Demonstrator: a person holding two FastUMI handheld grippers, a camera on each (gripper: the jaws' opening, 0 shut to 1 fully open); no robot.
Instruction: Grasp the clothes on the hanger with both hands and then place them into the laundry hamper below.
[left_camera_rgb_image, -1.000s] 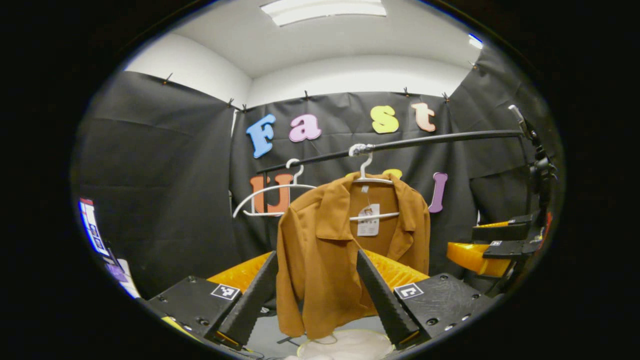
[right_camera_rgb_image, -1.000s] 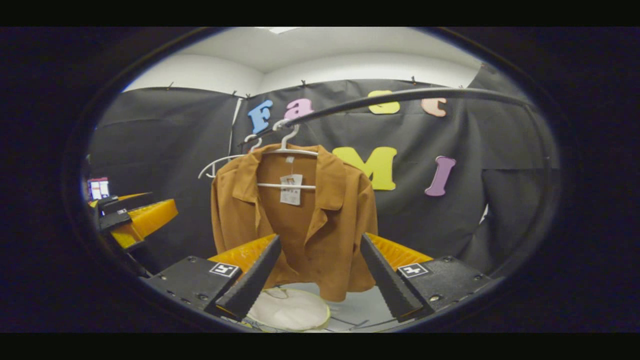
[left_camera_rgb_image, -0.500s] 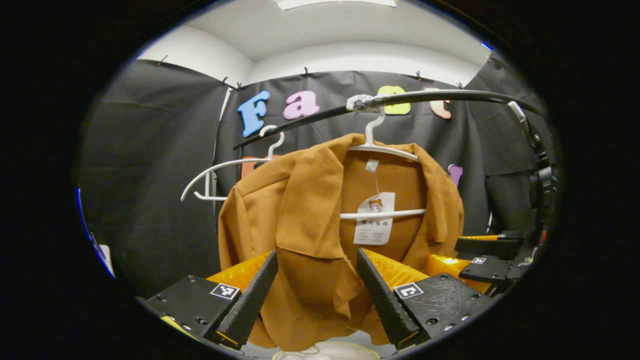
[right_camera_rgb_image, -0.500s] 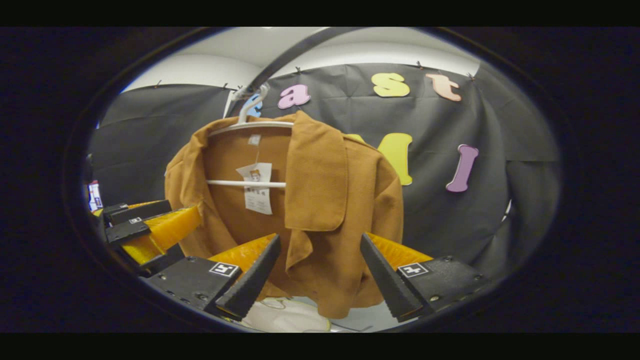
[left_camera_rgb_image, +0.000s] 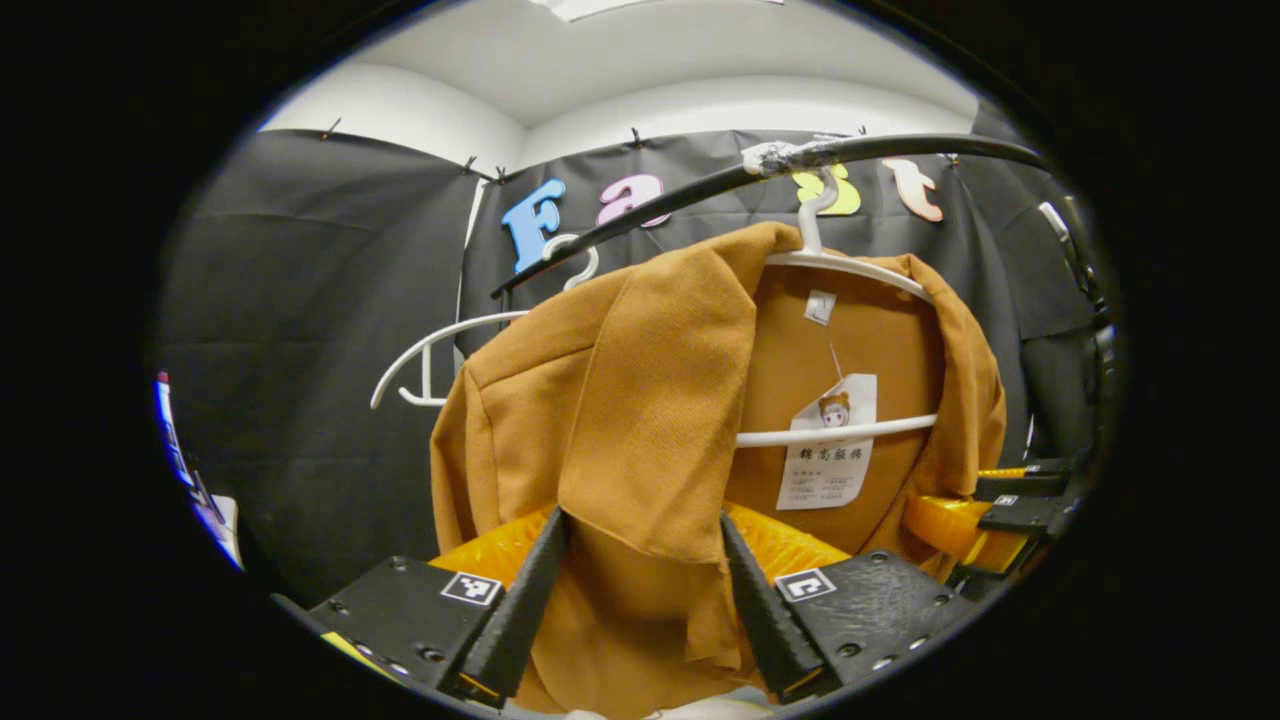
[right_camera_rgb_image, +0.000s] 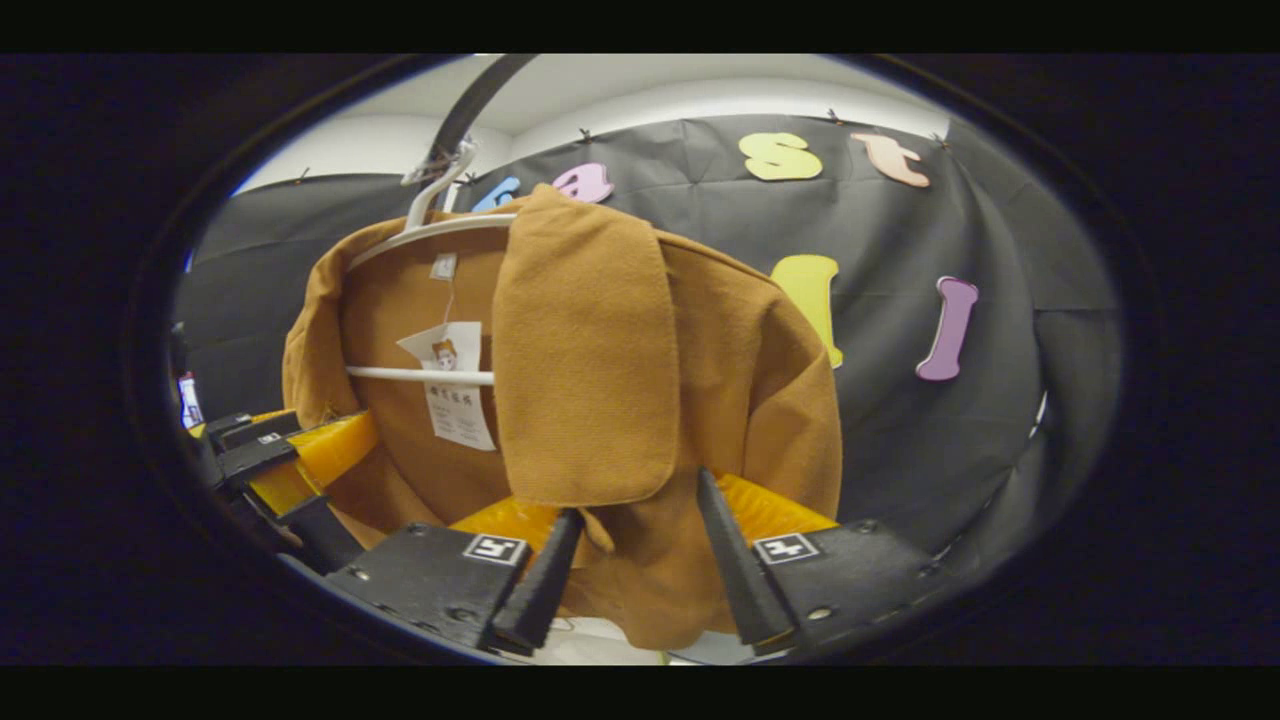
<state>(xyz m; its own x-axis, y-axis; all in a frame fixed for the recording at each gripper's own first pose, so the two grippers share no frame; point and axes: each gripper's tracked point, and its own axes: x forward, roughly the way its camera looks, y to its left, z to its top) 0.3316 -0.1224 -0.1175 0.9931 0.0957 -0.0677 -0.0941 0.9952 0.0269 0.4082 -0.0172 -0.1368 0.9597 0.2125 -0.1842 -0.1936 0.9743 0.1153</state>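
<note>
Two white hangers hang on the black rail (left_camera_rgb_image: 900, 150) in the left gripper view: a bare hanger (left_camera_rgb_image: 440, 345) at the left and, beside it, the hanger (left_camera_rgb_image: 850, 270) that carries the brown jacket (left_camera_rgb_image: 640, 400). A paper tag (left_camera_rgb_image: 828, 445) dangles inside the jacket's open front. The left tool (left_camera_rgb_image: 640, 570) stands with its fingers parted on either side of the jacket's left lapel, cloth lying between them; whether they already press on it cannot be told. At the right edge the other tool (left_camera_rgb_image: 1010, 500) sits against the jacket's far side.

In the right gripper view the jacket (right_camera_rgb_image: 740, 400) hangs from its hanger (right_camera_rgb_image: 420, 225) under the rail (right_camera_rgb_image: 470, 100), tag (right_camera_rgb_image: 455, 390) showing inside. The right tool (right_camera_rgb_image: 632, 560) has its fingers spread around the lower edge of the right lapel, not visibly clamped. The left tool (right_camera_rgb_image: 290, 460) shows at the left, close against the jacket.
</note>
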